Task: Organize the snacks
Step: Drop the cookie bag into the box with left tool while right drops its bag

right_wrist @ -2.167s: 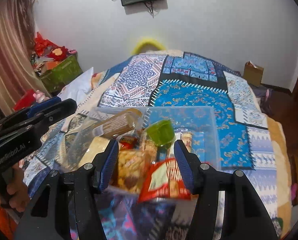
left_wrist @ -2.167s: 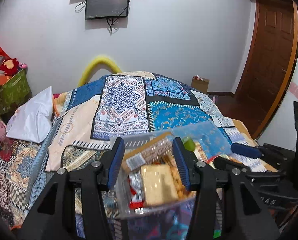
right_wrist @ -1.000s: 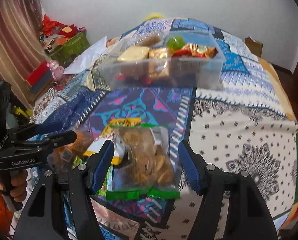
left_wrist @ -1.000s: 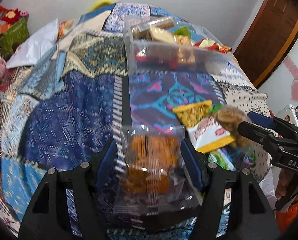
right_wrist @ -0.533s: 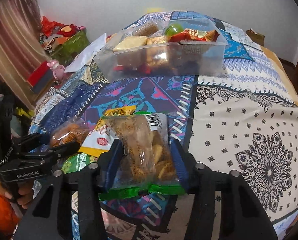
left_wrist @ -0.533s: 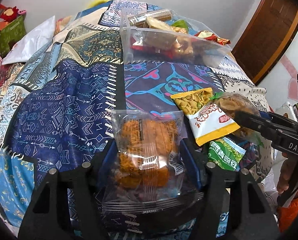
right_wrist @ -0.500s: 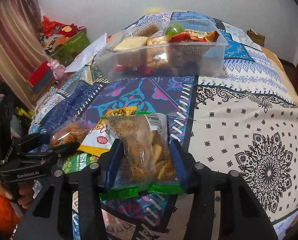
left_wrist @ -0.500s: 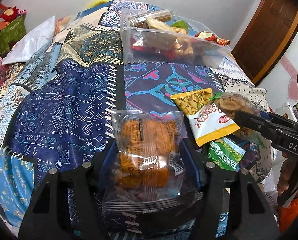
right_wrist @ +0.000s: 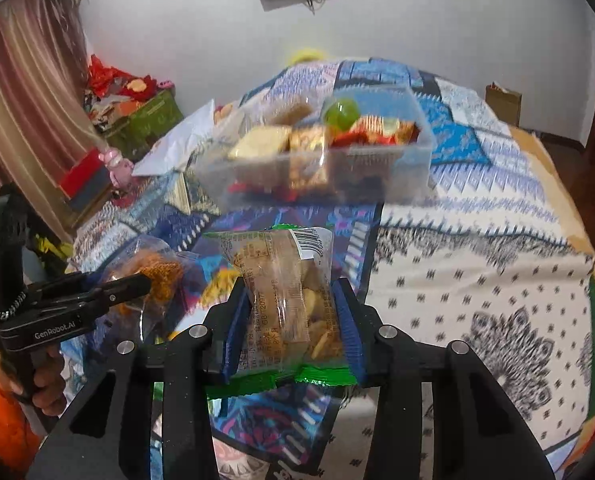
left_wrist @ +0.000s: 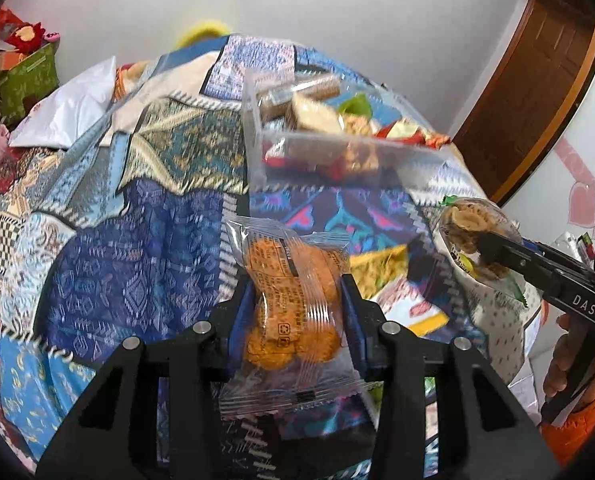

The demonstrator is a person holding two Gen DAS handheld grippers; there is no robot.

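My left gripper [left_wrist: 297,300] pinches a clear packet of orange crackers [left_wrist: 293,276] between its blue pads and holds it above the quilt; its jaws are still closing. My right gripper [right_wrist: 289,286] likewise squeezes a green-edged packet of brown snacks [right_wrist: 285,276], jaws closing, lifted off the bed. Each gripper shows in the other's view: the right gripper [left_wrist: 497,248] at the right, the left gripper [right_wrist: 141,280] at the left. A clear plastic box [left_wrist: 417,164], also in the right wrist view [right_wrist: 409,172], stands farther up the bed, filled with several snacks.
Loose packets lie on the quilt between the grippers, among them a yellow packet [left_wrist: 381,268]. A white pillow [left_wrist: 69,108] and a green box [left_wrist: 21,76] are at the left, a brown door [left_wrist: 537,92] at the right. A hand in an orange sleeve [left_wrist: 569,368] holds the right gripper.
Both grippers have narrowed onto their packets and raised them off the quilt. The views have tipped upward, showing more of the wall.
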